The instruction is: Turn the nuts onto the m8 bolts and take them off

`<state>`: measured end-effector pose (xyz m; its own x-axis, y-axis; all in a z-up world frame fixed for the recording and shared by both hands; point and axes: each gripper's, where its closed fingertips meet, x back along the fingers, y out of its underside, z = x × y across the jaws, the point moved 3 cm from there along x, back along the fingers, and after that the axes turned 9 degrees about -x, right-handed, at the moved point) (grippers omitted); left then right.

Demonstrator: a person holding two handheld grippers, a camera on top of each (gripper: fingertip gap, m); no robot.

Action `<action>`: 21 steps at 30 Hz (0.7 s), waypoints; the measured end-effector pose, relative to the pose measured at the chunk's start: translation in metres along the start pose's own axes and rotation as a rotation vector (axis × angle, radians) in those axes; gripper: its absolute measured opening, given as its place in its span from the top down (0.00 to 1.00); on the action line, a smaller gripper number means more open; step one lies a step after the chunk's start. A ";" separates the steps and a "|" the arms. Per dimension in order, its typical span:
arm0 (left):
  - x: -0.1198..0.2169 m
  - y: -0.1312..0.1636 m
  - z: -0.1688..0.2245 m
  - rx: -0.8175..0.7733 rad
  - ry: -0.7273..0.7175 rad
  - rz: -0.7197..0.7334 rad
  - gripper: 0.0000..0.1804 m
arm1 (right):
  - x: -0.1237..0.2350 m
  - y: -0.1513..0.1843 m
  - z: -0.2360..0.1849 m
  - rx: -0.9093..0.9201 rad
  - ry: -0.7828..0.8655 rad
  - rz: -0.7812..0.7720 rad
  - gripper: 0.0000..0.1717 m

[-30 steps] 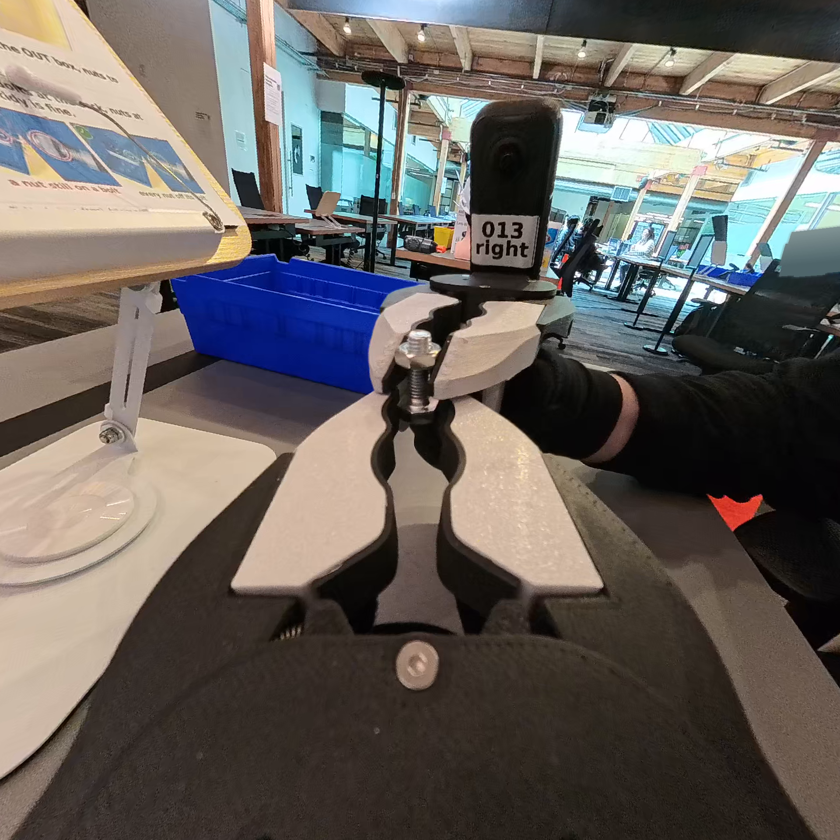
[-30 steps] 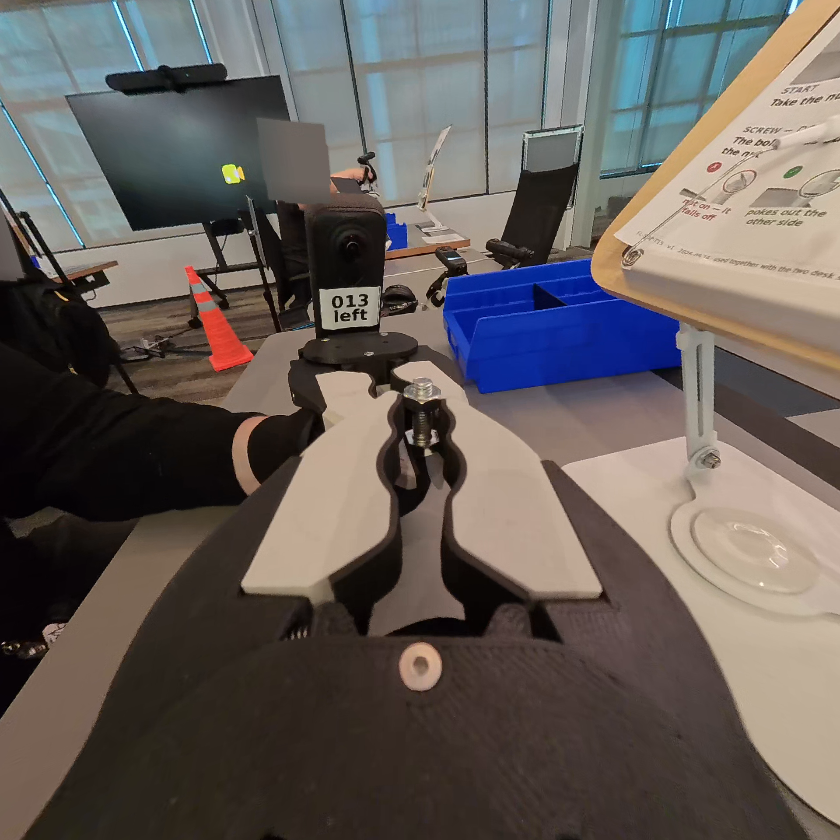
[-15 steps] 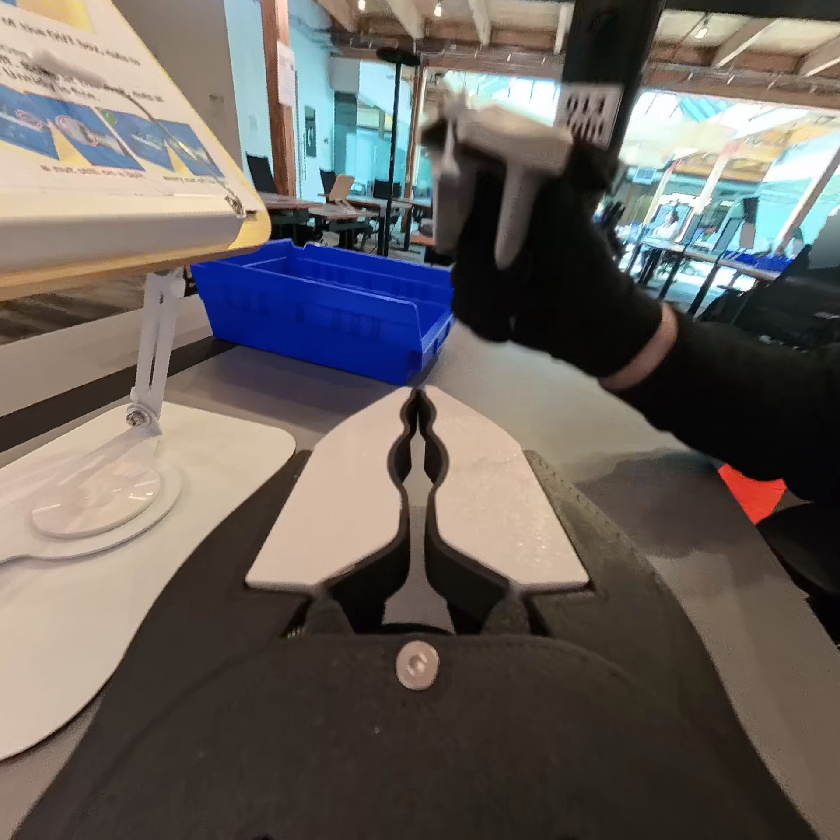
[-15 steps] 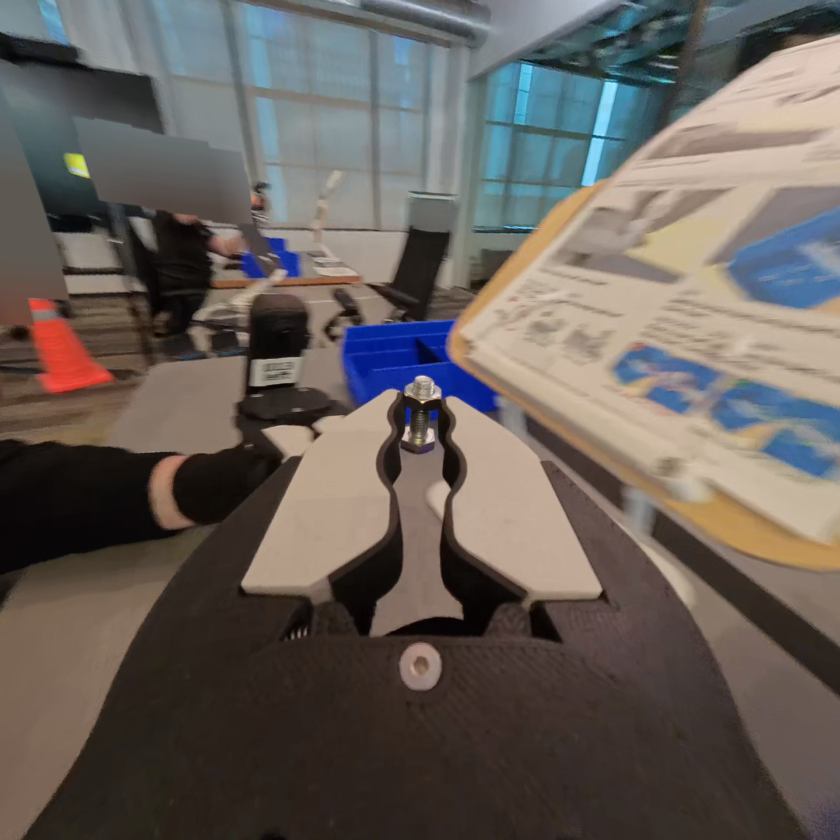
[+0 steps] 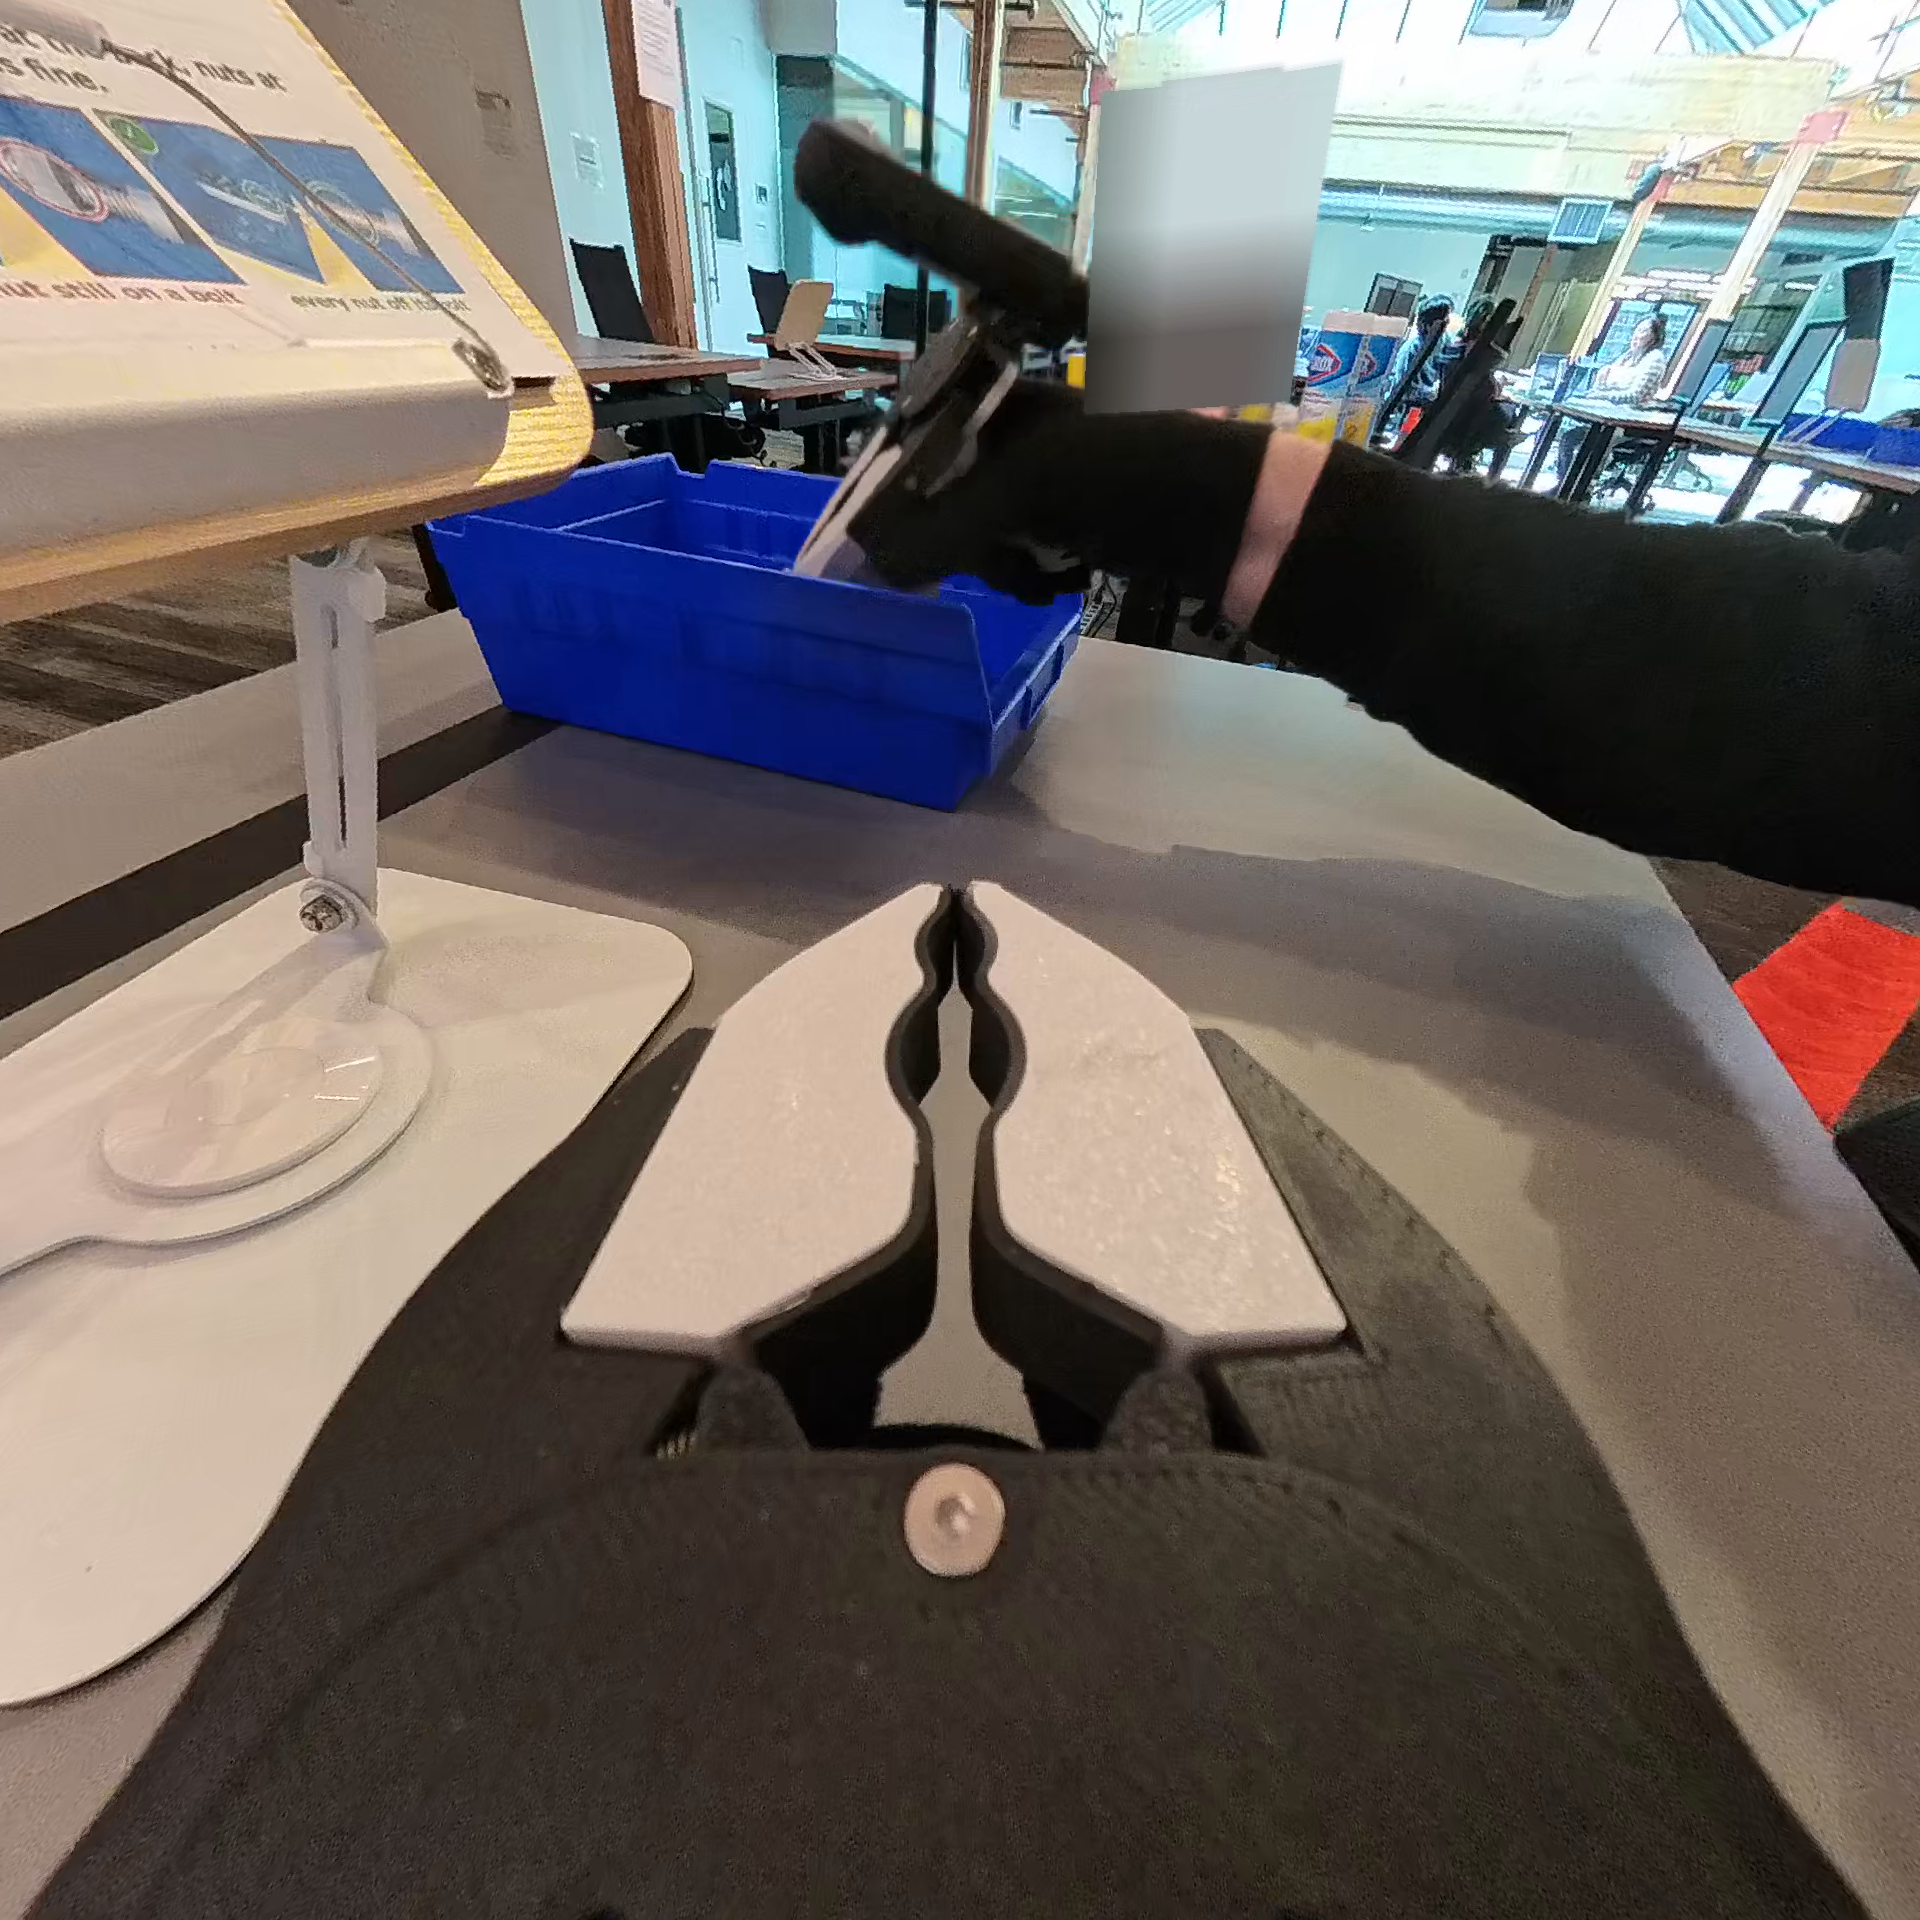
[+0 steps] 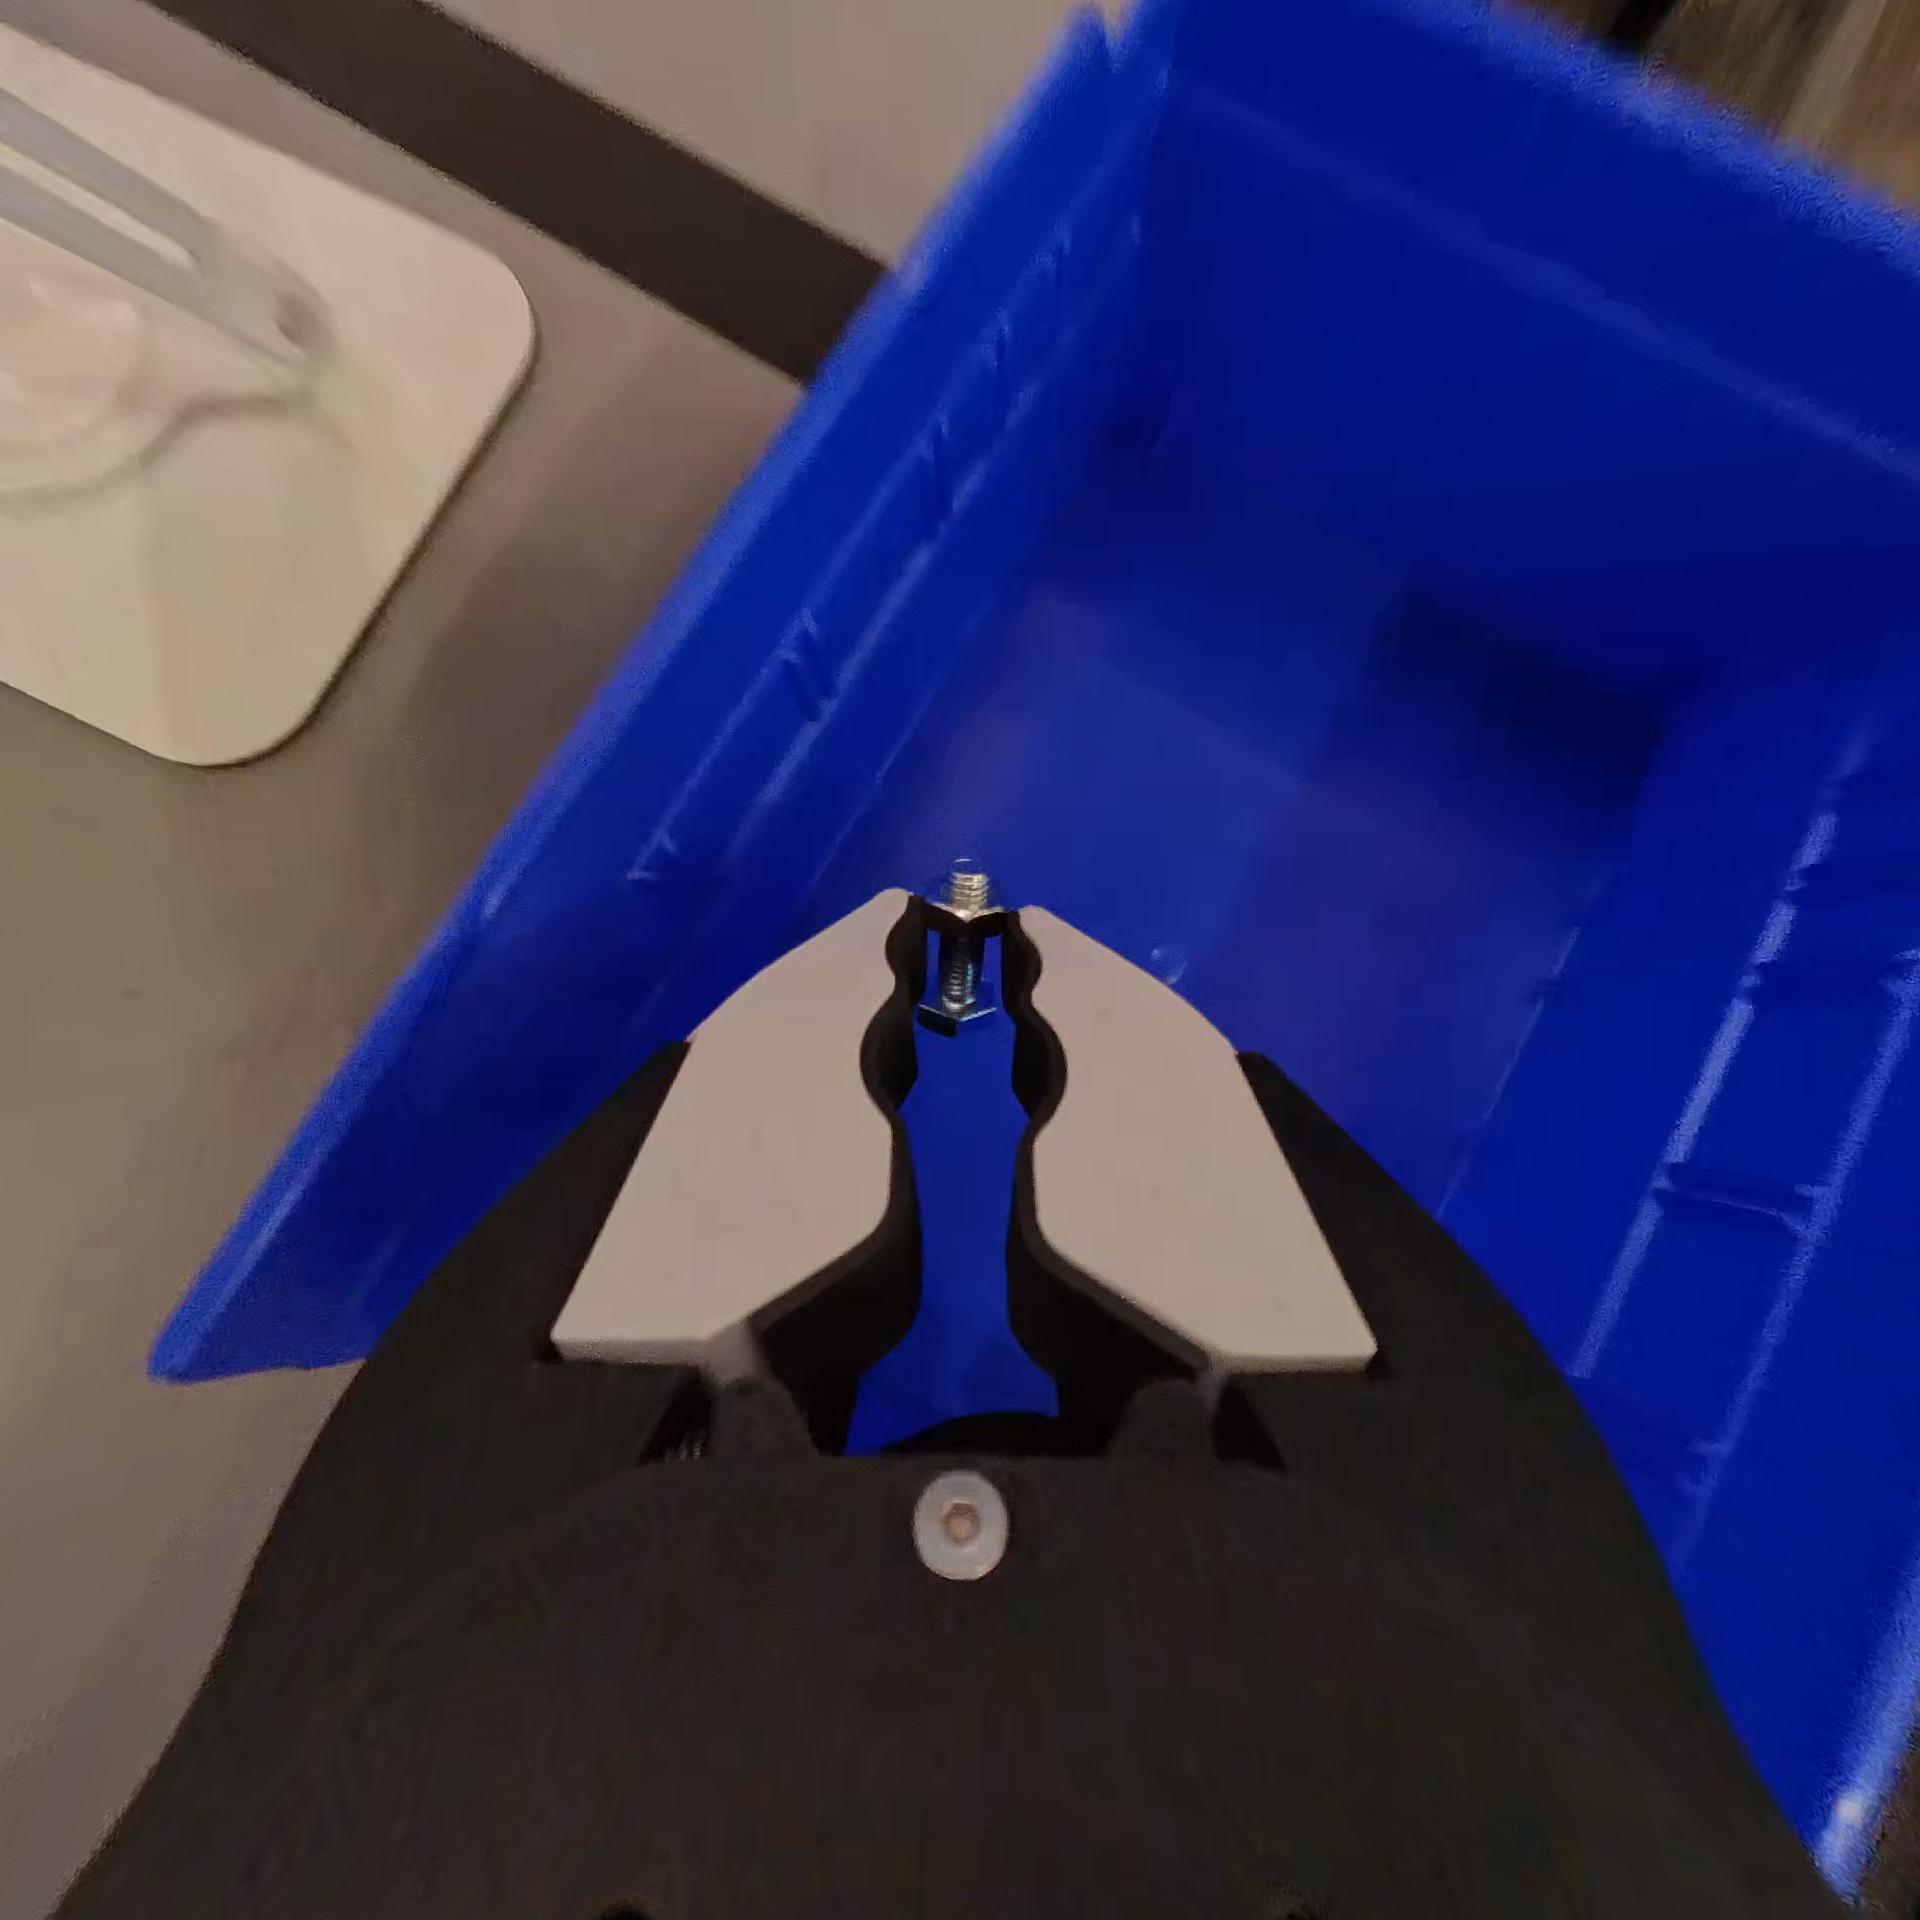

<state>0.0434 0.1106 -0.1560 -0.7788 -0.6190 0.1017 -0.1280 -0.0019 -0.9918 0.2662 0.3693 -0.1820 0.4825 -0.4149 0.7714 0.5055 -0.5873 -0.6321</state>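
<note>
My right gripper (image 6: 961, 914) is shut on a silver bolt with a nut (image 6: 961, 951) threaded on it. The pads press on the nut, and the bolt's head hangs between the fingers toward the camera. It points down into the blue bin (image 6: 1351, 623). In the left wrist view the right gripper (image 5: 883, 488) reaches into the blue bin (image 5: 727, 634), held by a black-gloved hand (image 5: 1039, 499). My left gripper (image 5: 957, 904) is shut with nothing between its fingertips, above the grey table (image 5: 1299, 831).
A white stand base (image 5: 260, 1091) with a tilted instruction board (image 5: 208, 260) sits at the left; the stand base also shows in the right wrist view (image 6: 208, 468). A black sleeve (image 5: 1610, 675) crosses at the right. An orange patch (image 5: 1839, 997) lies beyond the table edge. The grippers' ends are close to 30 cm from one another.
My left gripper let go of the bolt and closed on nothing. My right gripper carried the bolt with its nut away from the left one and tipped it down into the blue bin.
</note>
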 end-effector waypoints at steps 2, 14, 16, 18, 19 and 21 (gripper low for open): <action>0.001 0.001 -0.002 0.008 -0.001 0.002 1.00 | -0.012 0.010 0.007 -0.015 0.014 -0.107 0.92; 0.000 0.004 -0.003 0.021 0.007 -0.003 1.00 | -0.018 0.016 0.025 0.010 0.164 -0.224 0.75; 0.000 0.003 -0.003 0.021 0.006 -0.002 1.00 | 0.011 0.001 0.014 0.040 0.188 -0.055 0.80; 0.000 0.003 -0.002 0.019 0.008 -0.001 1.00 | 0.047 -0.014 -0.014 0.089 0.169 0.155 0.94; 0.000 0.003 -0.002 0.015 0.008 0.000 1.00 | 0.063 -0.017 -0.032 0.117 0.141 0.233 1.00; -0.001 0.002 -0.001 0.005 0.001 -0.004 1.00 | 0.092 -0.019 -0.075 0.176 0.074 0.392 1.00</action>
<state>0.0432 0.1119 -0.1584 -0.7791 -0.6180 0.1057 -0.1279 -0.0085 -0.9918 0.2473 0.2899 -0.0936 0.6134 -0.6353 0.4693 0.4110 -0.2507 -0.8765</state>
